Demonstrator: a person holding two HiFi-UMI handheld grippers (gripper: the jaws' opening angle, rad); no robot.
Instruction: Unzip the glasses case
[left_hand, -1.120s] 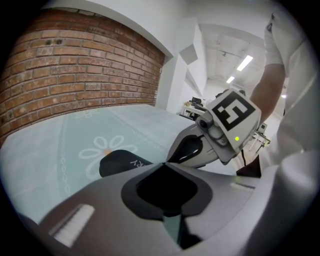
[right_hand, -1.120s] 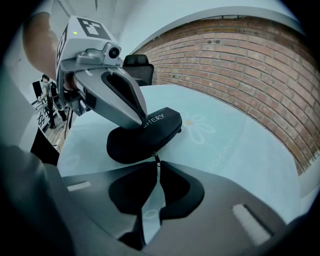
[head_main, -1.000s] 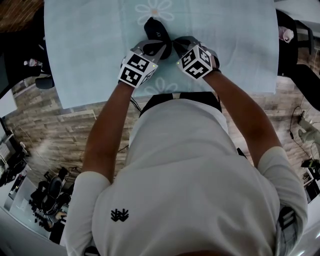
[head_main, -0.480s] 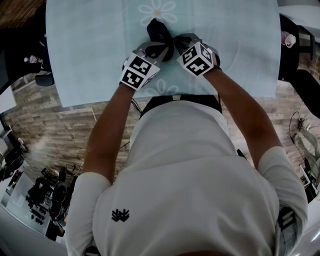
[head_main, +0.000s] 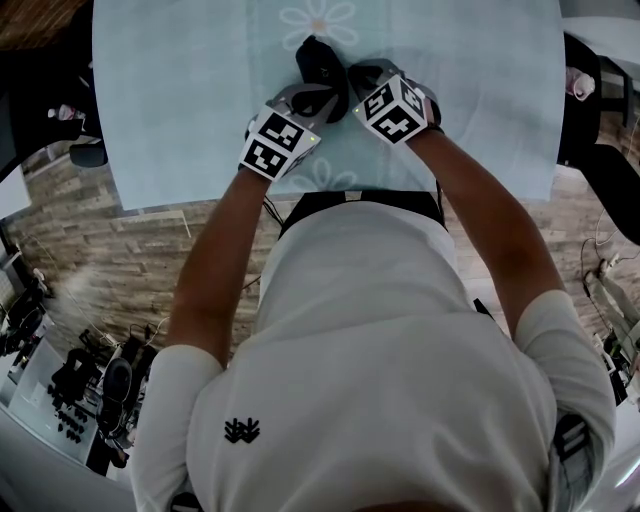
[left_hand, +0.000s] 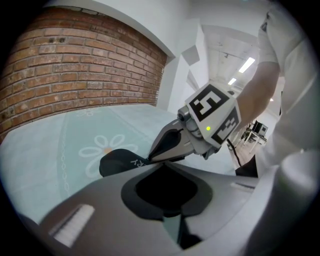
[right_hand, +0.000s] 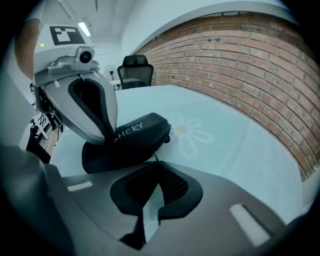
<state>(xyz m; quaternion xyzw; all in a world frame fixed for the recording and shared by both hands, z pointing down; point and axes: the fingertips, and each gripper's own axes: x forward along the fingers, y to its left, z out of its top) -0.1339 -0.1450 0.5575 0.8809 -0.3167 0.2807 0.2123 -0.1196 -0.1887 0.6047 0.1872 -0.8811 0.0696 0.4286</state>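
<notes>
A black zipped glasses case (head_main: 320, 60) lies on the pale blue daisy-print tablecloth (head_main: 180, 90), close to the table's near edge. My left gripper (head_main: 312, 92) comes at it from the near left and is shut on the case's near end; from the right gripper view its fingers (right_hand: 102, 127) clamp the case (right_hand: 132, 140). My right gripper (head_main: 352, 78) is at the case's right side, shut on the small metal zipper pull (right_hand: 155, 155) at its tips (right_hand: 156, 163). In the left gripper view the case (left_hand: 117, 161) lies just past my shut tips (left_hand: 162, 166).
The table's near edge (head_main: 330, 185) runs just below both grippers, against the person's body. A brick wall (right_hand: 240, 65) stands beyond the table's far side. An office chair (right_hand: 135, 70) is at one end, and dark chairs (head_main: 600, 110) stand to the right.
The right gripper has edged slightly farther from the body along the case. The left gripper and the case have hardly moved.
</notes>
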